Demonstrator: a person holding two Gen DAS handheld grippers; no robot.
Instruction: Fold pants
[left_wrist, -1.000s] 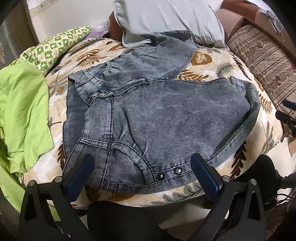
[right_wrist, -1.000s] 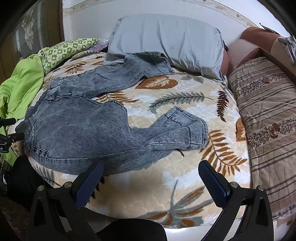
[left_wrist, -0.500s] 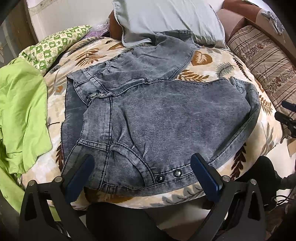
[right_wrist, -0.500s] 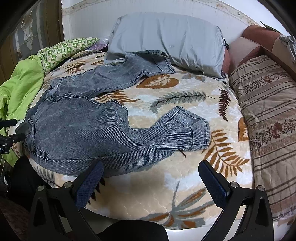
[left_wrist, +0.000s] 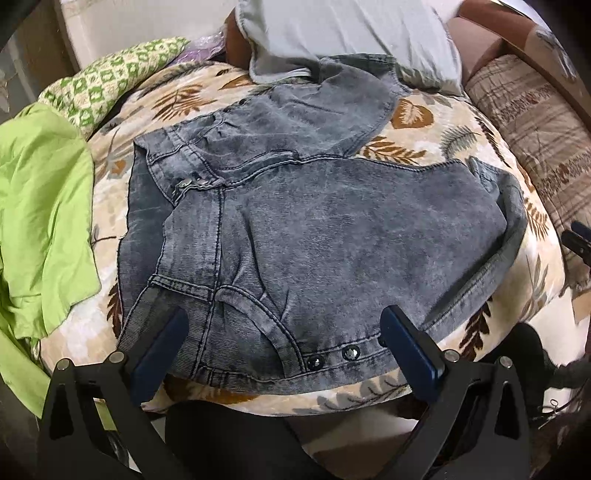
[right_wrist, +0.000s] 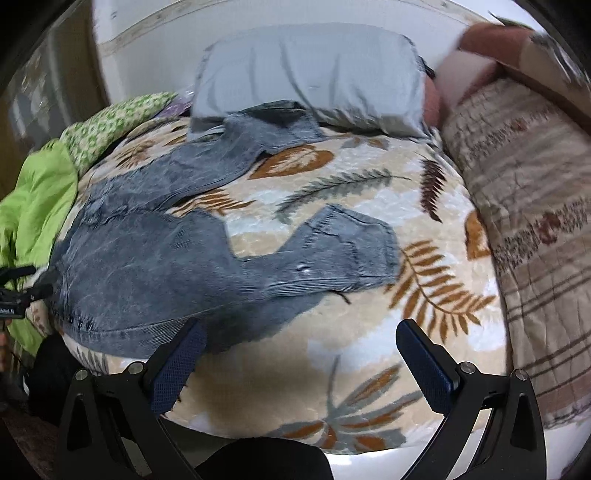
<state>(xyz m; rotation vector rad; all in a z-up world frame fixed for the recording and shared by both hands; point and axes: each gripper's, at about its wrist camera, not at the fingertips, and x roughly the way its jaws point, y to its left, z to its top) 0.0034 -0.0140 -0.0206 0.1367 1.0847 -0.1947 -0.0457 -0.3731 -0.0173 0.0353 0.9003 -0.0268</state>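
Both grippers, left (left_wrist: 282, 330) and right (right_wrist: 301, 341), hover level above the pants (left_wrist: 332, 236), jaws spread, empty

Leaf-print bed (right_wrist: 332, 206) carries jeans (left_wrist: 332, 240), pillow (right_wrist: 314, 74), green cloth (left_wrist: 40, 206).

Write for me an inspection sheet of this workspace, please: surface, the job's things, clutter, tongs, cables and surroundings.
Surface: bed with leaf-print blanket, mostly uncovered on its right half.
Job's things: grey jeans spread flat and unfolded, waistband at the near edge; one leg reaches the grey pillow, the other leg bends across the blanket.
Clutter: lime-green cloth and green patterned pillow at the left edge; striped quilt at the right.
Tongs: left tongs open, over the waistband; right tongs open, near the bed edge; both hold nothing.
Cables: thin wires at the lower right of the left view, blurred.
Surroundings: white headboard behind the pillow.
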